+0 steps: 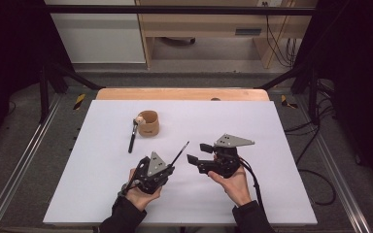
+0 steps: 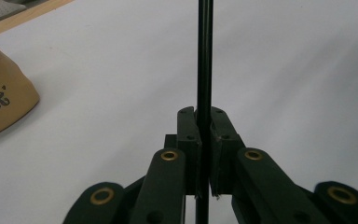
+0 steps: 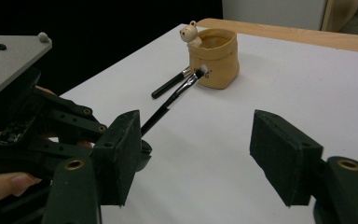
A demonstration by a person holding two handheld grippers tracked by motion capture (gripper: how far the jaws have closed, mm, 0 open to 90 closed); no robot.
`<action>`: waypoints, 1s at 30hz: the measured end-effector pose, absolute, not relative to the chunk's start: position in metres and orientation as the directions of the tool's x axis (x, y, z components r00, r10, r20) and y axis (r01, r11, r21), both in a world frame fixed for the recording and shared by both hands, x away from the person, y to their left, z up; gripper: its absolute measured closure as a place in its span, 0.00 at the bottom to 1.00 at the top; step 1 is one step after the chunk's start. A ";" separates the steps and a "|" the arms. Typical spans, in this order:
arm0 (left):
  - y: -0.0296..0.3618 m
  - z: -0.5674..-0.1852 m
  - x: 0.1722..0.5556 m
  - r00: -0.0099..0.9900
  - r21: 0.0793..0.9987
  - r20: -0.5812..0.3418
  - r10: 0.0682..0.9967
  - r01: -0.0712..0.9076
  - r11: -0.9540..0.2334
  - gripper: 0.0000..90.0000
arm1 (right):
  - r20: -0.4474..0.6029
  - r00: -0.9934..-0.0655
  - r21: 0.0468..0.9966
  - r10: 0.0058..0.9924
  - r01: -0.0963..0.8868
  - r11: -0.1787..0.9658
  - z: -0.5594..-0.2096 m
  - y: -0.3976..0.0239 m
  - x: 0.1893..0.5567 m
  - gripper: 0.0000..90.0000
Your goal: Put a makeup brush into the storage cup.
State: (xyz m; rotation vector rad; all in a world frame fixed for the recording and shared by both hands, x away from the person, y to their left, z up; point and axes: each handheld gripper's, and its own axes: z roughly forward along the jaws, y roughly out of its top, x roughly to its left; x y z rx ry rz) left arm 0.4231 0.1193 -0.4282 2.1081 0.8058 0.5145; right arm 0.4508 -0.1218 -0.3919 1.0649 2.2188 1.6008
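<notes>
My left gripper [image 1: 169,170] is shut on the thin black handle of a makeup brush [image 1: 180,153], which slants up and to the right with its tip in the air. In the left gripper view the pads [image 2: 189,135] press on the handle [image 2: 204,70] from both sides. My right gripper [image 1: 199,152] sits just right of that brush and points left, open, with nothing between its pads [image 3: 119,158]. In the right gripper view the held brush [image 3: 172,102] points toward a tan cup [image 3: 216,58] with a small bear figure on its rim.
A second black brush [image 1: 133,137] lies flat on the white table cover [image 1: 252,121], just left of the tan cup [image 1: 148,124]. The table's wooden edge [image 1: 182,93] runs along the far side. Cables trail on the floor at the right.
</notes>
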 end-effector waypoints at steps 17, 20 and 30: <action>0.105 -0.430 0.419 0.701 0.816 0.065 0.710 0.373 -0.443 0.94 | 0.330 -0.707 0.877 0.626 0.475 0.075 -0.397 -0.112 0.455 0.52; 0.102 -0.430 0.419 0.699 0.818 0.057 0.713 0.376 -0.434 0.94 | 0.344 -0.701 0.873 0.624 0.483 0.061 -0.397 -0.112 0.456 0.55; 0.095 -0.427 0.415 0.691 0.842 0.040 0.721 0.365 -0.397 0.94 | 0.422 -0.682 0.852 0.597 0.524 -0.003 -0.401 -0.116 0.458 0.73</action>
